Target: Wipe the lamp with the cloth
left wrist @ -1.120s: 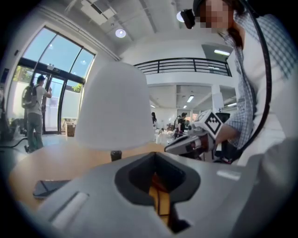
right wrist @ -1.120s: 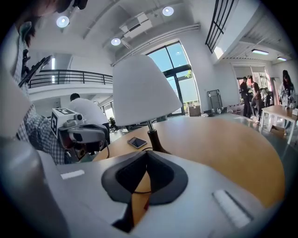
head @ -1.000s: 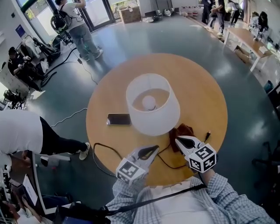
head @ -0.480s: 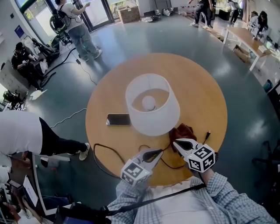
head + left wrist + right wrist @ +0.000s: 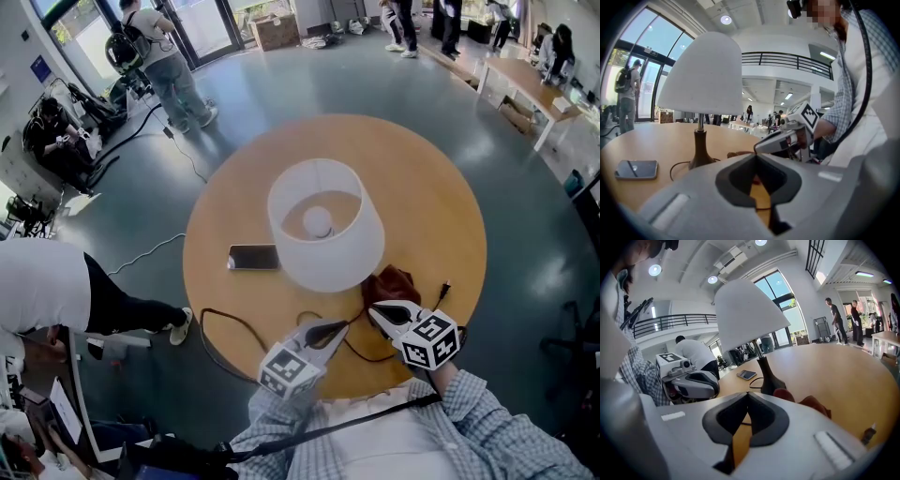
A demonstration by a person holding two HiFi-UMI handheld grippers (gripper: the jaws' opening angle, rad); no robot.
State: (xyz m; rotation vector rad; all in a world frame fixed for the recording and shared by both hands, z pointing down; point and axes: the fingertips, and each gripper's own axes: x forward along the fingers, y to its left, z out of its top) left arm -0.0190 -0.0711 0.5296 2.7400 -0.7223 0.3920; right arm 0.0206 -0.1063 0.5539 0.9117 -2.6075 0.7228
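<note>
On round tan wooden table [image 5: 412, 178]: white-shaded, dark-based lamp [image 5: 323, 225] beyond left fingertips [image 5: 339, 325]; crumpled dark-red cloth [image 5: 390, 279] just beyond right fingertips [image 5: 374, 310]; thin black cable [image 5: 220, 319] near left fingertips; flat black phone [image 5: 254, 256] farther left.

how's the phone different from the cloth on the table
The phone is a flat, dark rectangle; the cloth is a crumpled reddish-brown heap. In the head view the phone lies left of the lamp, the cloth right of its base, just ahead of the right gripper. Both rest on the round wooden table, and neither is held.

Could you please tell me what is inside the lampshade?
Looking down into the lampshade, a round white bulb shows; whatever holds it underneath is covered.
</note>
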